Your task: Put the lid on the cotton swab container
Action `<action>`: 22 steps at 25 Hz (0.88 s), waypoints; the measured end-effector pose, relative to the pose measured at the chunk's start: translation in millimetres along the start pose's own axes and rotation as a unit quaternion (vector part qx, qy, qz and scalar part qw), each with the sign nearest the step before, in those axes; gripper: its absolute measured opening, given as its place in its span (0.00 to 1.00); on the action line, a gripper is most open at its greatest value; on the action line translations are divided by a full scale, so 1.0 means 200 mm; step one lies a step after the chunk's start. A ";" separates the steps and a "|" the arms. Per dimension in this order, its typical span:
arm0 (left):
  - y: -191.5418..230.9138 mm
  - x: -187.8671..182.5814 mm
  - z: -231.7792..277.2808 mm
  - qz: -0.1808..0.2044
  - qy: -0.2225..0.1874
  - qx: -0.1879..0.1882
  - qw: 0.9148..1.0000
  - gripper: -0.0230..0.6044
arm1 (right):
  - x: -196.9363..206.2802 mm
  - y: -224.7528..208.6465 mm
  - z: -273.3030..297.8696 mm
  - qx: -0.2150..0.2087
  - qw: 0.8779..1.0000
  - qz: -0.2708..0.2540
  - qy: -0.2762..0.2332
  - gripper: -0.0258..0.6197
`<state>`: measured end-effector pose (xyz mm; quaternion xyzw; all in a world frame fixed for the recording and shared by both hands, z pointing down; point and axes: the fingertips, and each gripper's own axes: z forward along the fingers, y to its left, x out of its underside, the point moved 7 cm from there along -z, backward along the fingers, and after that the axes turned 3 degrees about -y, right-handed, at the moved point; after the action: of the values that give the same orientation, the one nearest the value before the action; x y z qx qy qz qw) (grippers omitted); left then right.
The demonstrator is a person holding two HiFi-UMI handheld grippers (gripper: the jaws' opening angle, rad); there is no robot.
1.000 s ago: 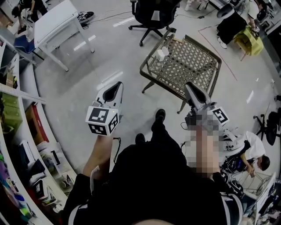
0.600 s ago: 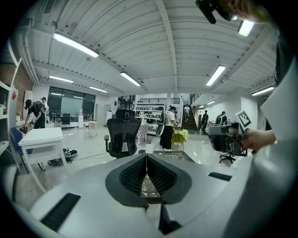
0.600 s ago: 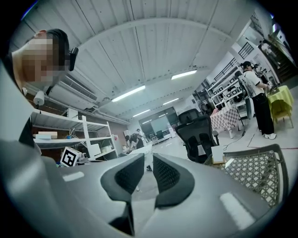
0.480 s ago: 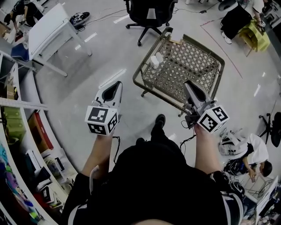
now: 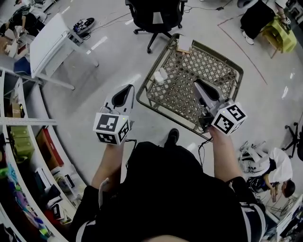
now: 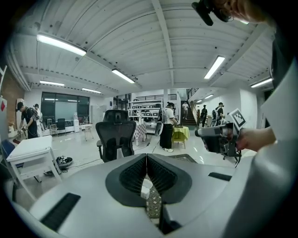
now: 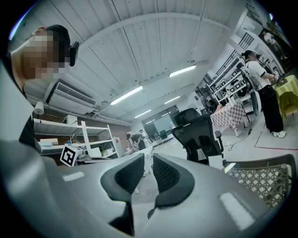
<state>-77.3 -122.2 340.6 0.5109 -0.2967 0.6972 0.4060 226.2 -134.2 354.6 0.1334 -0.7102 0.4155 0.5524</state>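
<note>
Progress on lid?

None yet: small white items (image 5: 161,74), likely container and lid, lie untouched on worktop (image 5: 215,71); left hand-held gripper (image 5: 127,89) closed and empty, right hand-held gripper (image 5: 197,84) slightly apart, empty, both short of them.

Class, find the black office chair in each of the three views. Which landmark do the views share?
Head view: black office chair at the top edge, near the middle.
Left gripper view: black office chair left of centre.
Right gripper view: black office chair right of centre.
Shared landmark: the lattice-top table beside the chair; low centre in the left gripper view, lower right in the right gripper view.
</note>
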 end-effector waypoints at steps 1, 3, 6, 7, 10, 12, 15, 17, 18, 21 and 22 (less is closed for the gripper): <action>0.00 0.00 0.02 -0.001 0.000 0.000 1.000 0.05 | -0.01 -0.01 0.02 -0.003 1.000 0.002 0.001 0.15; 0.01 0.00 0.05 -0.004 0.001 -0.002 1.000 0.05 | -0.02 -0.03 0.06 -0.008 1.000 0.003 0.004 0.15; 0.05 0.02 0.07 -0.008 0.001 -0.003 1.000 0.05 | -0.02 -0.03 0.11 -0.011 1.000 -0.002 0.008 0.15; 0.07 0.03 0.08 -0.009 0.001 -0.003 1.000 0.05 | -0.02 -0.04 0.13 -0.009 1.000 -0.003 0.009 0.15; 0.14 0.02 0.11 -0.010 0.002 0.000 1.000 0.05 | -0.02 -0.04 0.19 -0.001 1.000 -0.001 0.011 0.15; 0.20 0.02 0.13 -0.009 0.001 0.000 1.000 0.05 | -0.02 -0.04 0.25 0.002 1.000 -0.001 0.015 0.15; 0.28 0.02 0.14 -0.015 -0.001 0.003 1.000 0.05 | -0.01 -0.02 0.33 0.007 1.000 -0.001 0.019 0.15; 0.32 0.03 0.14 -0.019 -0.004 0.008 1.000 0.05 | 0.00 0.00 0.38 0.010 1.000 0.000 0.022 0.15; 0.35 0.03 0.14 -0.020 -0.005 0.010 1.000 0.05 | 0.01 0.02 0.40 0.012 1.000 -0.001 0.025 0.15; 0.42 0.05 0.14 -0.025 -0.006 0.023 0.999 0.05 | 0.02 0.06 0.47 0.018 0.999 -0.004 0.031 0.15; 0.43 0.06 0.15 -0.027 -0.005 0.028 0.999 0.05 | 0.02 0.07 0.48 0.021 0.999 -0.006 0.033 0.15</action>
<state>-139.3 -186.1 360.9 0.5328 -0.2655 0.6917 0.4088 149.9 -195.1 347.4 0.1351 -0.6819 0.4311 0.5752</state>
